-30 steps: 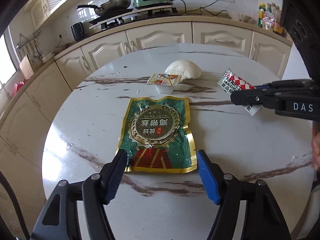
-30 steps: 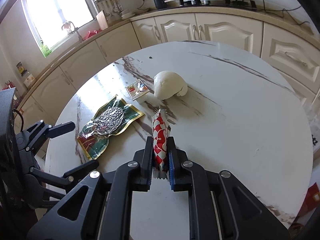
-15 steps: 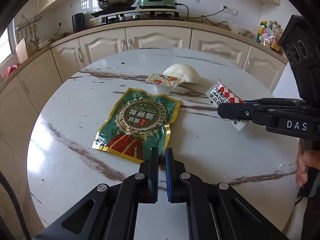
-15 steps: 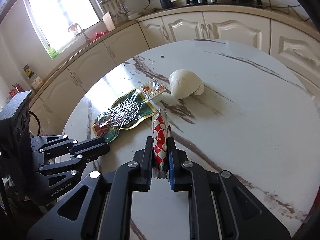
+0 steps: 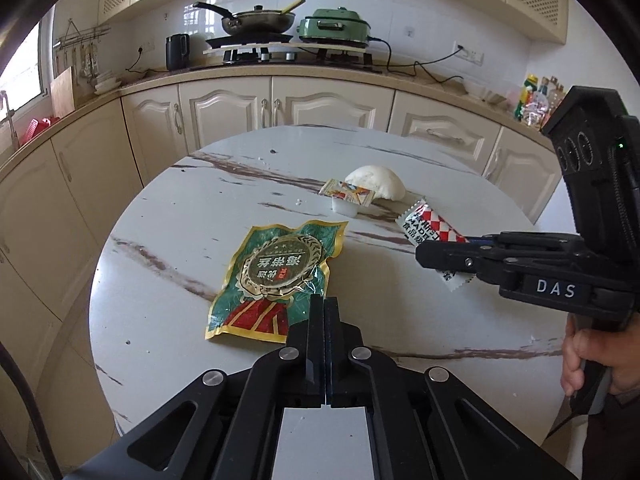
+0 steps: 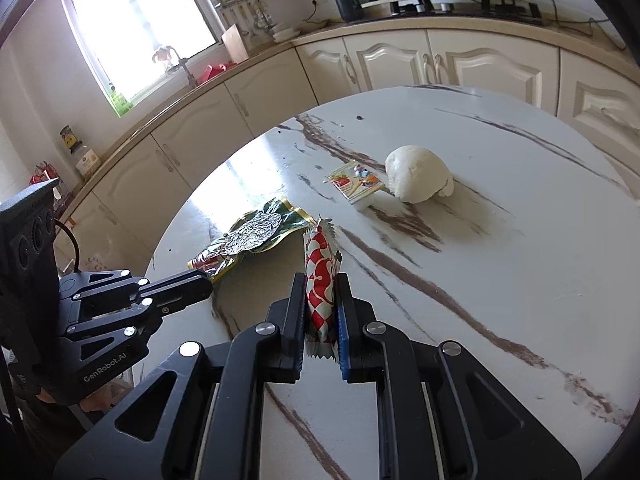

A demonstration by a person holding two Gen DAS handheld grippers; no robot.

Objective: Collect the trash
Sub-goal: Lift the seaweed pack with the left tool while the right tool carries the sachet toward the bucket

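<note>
- The green foil packet (image 5: 276, 276) is being pinched at its near edge by the left gripper (image 5: 325, 308), whose fingers are closed together on it; most of it is lying on the table (image 5: 440, 332), and how firm the hold is cannot be told.
- The red-and-white wrapper (image 6: 320, 280) is being held upright, clear of the table, between the closed fingers of the right gripper (image 6: 320, 296).
- The pick-up step is judged to be in hand; next, a lift of the packet and a carry to a bin, none being shown, are called for.
- A small sealed cup (image 5: 349, 200) and a white crumpled lump (image 5: 376, 182) are being left further back, touching or nearly so.
- The round marble table is being surrounded by cream kitchen cabinets (image 5: 224, 108), with a stove (image 5: 280, 50) behind.
</note>
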